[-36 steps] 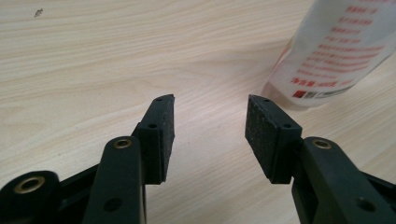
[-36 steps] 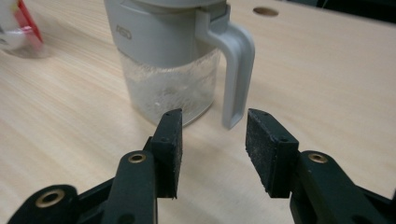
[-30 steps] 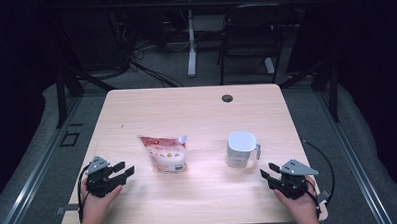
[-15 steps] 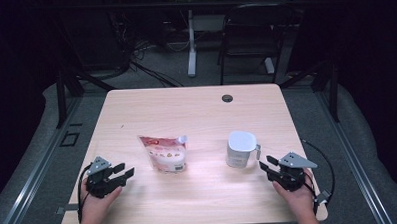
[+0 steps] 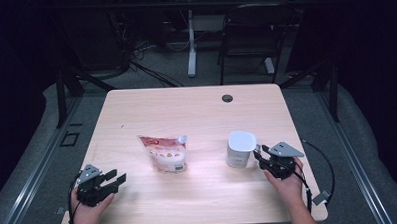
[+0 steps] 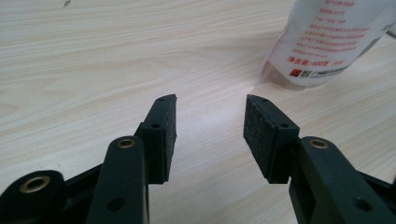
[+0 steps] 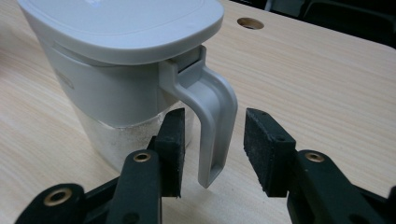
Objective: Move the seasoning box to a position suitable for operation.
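A pale wooden table (image 5: 196, 107) carries two things. A white pouch (image 5: 164, 153) with red print lies flat a little left of centre, and a white jug (image 5: 239, 148) with a flat lid stands upright right of centre. A round cable hole (image 5: 227, 98) sits in the far part of the tabletop, well apart from both. Beyond the table stand a dark chair (image 5: 246, 45) and a desk leg (image 5: 190, 42) on grey floor.

The right gripper (image 5: 264, 158) lies at the jug's near right side, just beside it. In the right gripper view the jug's handle (image 7: 212, 121) hangs between the two black jaws, which stand apart with a gap on each side of it; the pads do not press on it. These jaws have just been opening a little, with the handle between them. Nothing stands between the gripper and the jug.

The left gripper (image 5: 114, 177) rests near the table's near left corner, jaws spread and empty, having just closed slightly. It points toward the pouch, which lies farther off to its right, its bottom edge visible in the left gripper view (image 6: 327, 42). Bare wood lies between them.
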`<state>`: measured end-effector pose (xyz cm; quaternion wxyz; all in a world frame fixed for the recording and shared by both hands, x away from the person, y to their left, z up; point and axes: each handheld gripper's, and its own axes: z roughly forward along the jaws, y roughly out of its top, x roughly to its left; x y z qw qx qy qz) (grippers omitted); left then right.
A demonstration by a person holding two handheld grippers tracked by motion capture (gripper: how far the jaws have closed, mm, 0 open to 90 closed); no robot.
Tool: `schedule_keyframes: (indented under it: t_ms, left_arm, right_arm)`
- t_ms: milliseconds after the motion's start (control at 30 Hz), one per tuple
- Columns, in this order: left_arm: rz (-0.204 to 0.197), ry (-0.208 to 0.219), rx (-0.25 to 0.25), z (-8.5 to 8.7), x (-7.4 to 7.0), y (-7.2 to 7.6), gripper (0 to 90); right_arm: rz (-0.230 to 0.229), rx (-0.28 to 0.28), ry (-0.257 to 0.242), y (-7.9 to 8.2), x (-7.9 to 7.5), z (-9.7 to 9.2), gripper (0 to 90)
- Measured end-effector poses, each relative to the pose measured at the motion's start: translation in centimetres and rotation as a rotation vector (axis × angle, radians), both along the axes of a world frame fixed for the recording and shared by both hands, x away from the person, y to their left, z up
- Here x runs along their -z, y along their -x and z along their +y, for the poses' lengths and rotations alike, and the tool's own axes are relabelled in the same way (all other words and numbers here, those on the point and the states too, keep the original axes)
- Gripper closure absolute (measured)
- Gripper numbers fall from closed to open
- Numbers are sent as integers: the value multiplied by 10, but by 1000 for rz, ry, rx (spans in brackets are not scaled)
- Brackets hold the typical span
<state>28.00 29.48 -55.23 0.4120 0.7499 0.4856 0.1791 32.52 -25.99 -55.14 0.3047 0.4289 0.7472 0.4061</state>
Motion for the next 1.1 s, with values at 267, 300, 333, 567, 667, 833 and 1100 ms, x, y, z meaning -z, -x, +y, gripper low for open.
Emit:
schedule_keyframes:
  t_ms: [267,300,333,567,667,833,1100]
  left_arm:
    - [-8,-2,7,-2,0,2,564]
    - [-7,0,9,-2,0,2,571]
    - [-7,0,9,-2,0,2,574]
    - [-13,-2,14,-3,0,0,576]
    - [-13,-6,18,-4,0,-1,573]
    - [-17,-6,19,-4,0,-1,566]
    - [-14,-4,13,-3,0,-2,556]
  right_arm:
    - [-7,67,-38,-2,1,10,634]
    - [-3,76,-43,-3,1,10,639]
    - [-3,76,-43,-3,1,10,639]
    - [-9,121,-5,-2,2,15,703]
    - [-7,122,-1,-2,2,15,712]
    - [-9,122,-5,-4,3,14,721]
    - [-1,111,0,-4,2,12,725]
